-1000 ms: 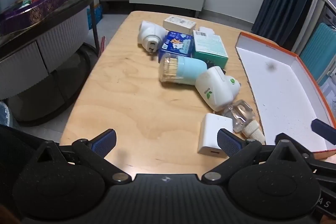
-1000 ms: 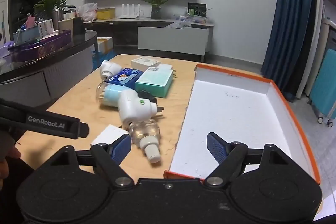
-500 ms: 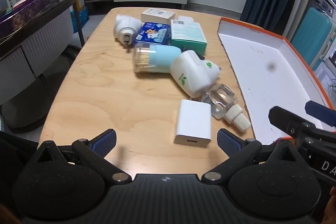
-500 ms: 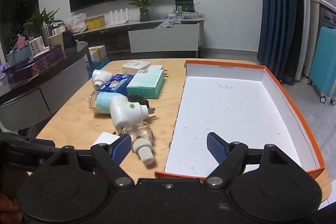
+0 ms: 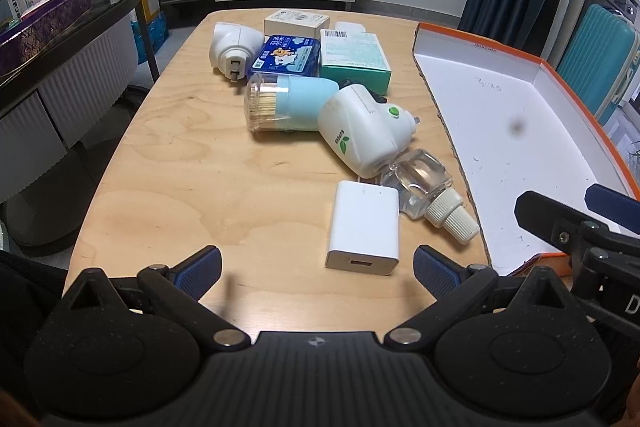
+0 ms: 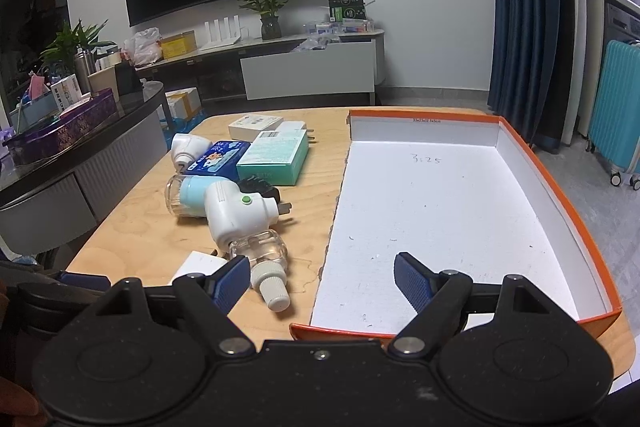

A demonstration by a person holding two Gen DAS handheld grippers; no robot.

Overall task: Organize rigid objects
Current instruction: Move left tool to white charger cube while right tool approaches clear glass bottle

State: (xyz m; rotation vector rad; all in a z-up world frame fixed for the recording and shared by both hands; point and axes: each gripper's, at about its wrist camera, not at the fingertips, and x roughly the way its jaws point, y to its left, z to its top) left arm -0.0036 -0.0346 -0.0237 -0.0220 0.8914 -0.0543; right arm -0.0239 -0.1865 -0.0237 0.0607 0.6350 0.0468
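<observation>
Tabletop [image 5: 180, 167], pale plywood, rounded corners, carrying a cluster of rigid items and one tray. Left tool [image 5: 317, 266]: fingers spread wide, nothing between them, hovering over the near edge of the wood. Right tool [image 6: 322, 277]: likewise released and empty, its right finger over the tray's near end, its left finger over the wood beside the bottle cap. Tray [image 6: 560, 211]: shallow cardboard, orange outside, white inside, lying on the right part of the surface with nothing in it (a handwritten "3:25" on its floor). White USB charger [image 5: 364, 227]: flat, nearest the left tool, port facing it. White plug-in vaporizer [image 5: 366, 133] with clear bottle [image 5: 420, 177]: on its side, beige cap pointing at the tray's near corner, bottle just beside the charger. Toothpick holder [image 5: 288, 103]: light blue, clear end, on its side, touching the vaporizer. Teal box [image 5: 354, 61], blue packet [image 5: 286, 55] and second white plug-in unit [image 5: 230, 45]: in a row behind. Small white box [image 5: 296, 21]: farthest back.
</observation>
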